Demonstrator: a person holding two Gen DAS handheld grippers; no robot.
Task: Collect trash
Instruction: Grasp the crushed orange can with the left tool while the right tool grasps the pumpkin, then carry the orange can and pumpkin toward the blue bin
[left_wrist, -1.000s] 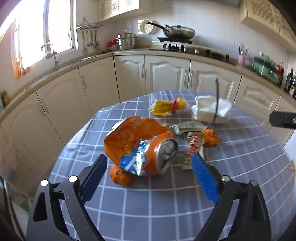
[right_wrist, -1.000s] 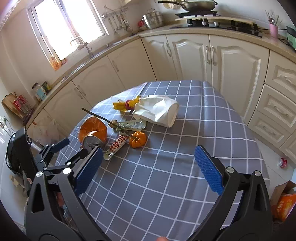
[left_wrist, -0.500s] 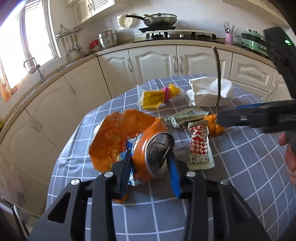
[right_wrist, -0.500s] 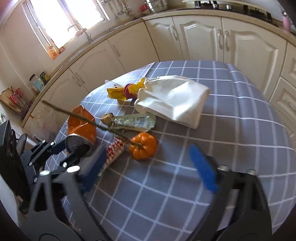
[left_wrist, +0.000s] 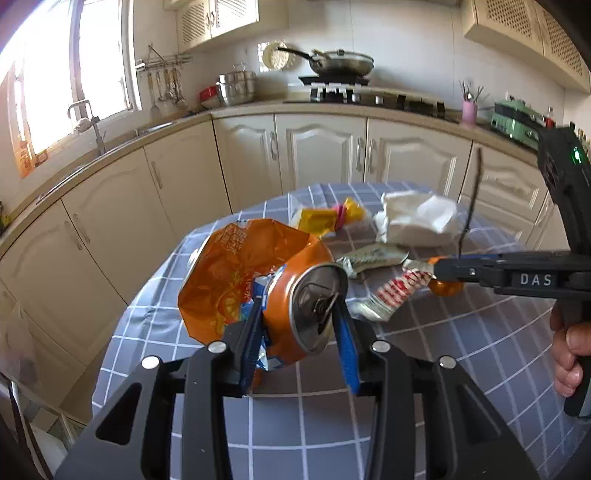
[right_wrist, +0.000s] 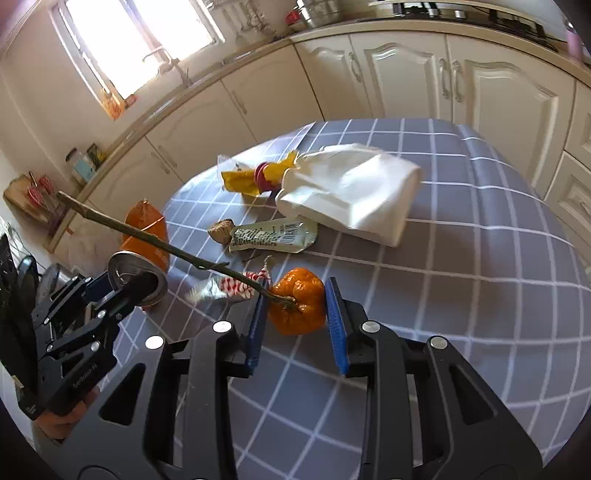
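Crowding the near half of the table (right_wrist: 480, 229), which wears a grey checked cloth, is a scatter of trash: a crumpled white paper bag (right_wrist: 351, 195), a yellow wrapper (right_wrist: 255, 177) just behind it, a pale green sachet (right_wrist: 273, 236) beside a small brown lump (right_wrist: 221, 230), and a red-and-white wrapper (left_wrist: 395, 291) lying between the two tools. The left hand-held gripper (left_wrist: 299, 332) is clamped on a dented orange can (left_wrist: 303, 310), its blue pads pressed to the can's sides, with an orange foil bag (left_wrist: 229, 273) bunched directly behind the can and touching it. The right hand-held gripper (right_wrist: 295, 317) has just been closing and now brackets a small orange fruit (right_wrist: 299, 301) that sits on the cloth; the right pad meets the fruit's skin, and the left pad sits against the base of its long twig (right_wrist: 147, 236), which slants up and away across the can's top. From the left wrist view the fruit is almost hidden behind the right tool's finger, only a sliver of orange showing, while the twig stands upright there and a person's hand (left_wrist: 569, 350) grips the handle. Only the right wrist view shows the sachet's barcode and the brown lump clearly.
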